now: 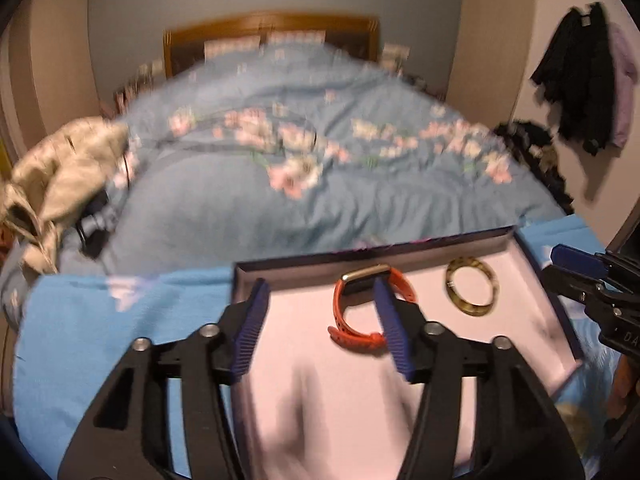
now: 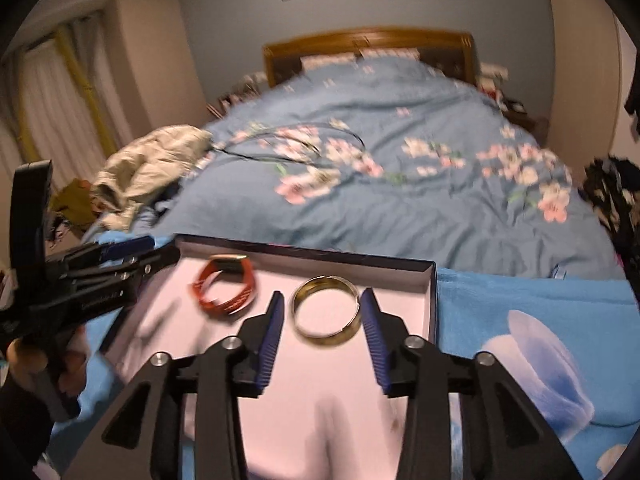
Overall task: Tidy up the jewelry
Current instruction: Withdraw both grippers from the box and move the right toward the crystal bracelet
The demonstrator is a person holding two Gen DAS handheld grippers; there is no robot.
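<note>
A shallow dark box with a pale pink floor (image 1: pixel 320 360) (image 2: pixel 304 380) lies on a blue cloth at the foot of a bed. An orange watch band (image 1: pixel 360 312) (image 2: pixel 224 288) and a gold bangle (image 1: pixel 472 286) (image 2: pixel 325 312) lie in it, apart. My left gripper (image 1: pixel 320 292) is open and empty above the box, its right finger in front of the watch band. My right gripper (image 2: pixel 322 304) is open and empty, its fingers on either side of the bangle. Each gripper shows at the edge of the other's view, the right (image 1: pixel 592 284) and the left (image 2: pixel 100 280).
The bed with a blue floral cover (image 1: pixel 320 152) (image 2: pixel 400 168) lies beyond the box. A beige garment (image 1: pixel 60 176) (image 2: pixel 148 160) lies at the bed's left. Dark clothes (image 1: pixel 576 76) hang on the right wall. A black cable (image 2: pixel 288 148) runs across the cover.
</note>
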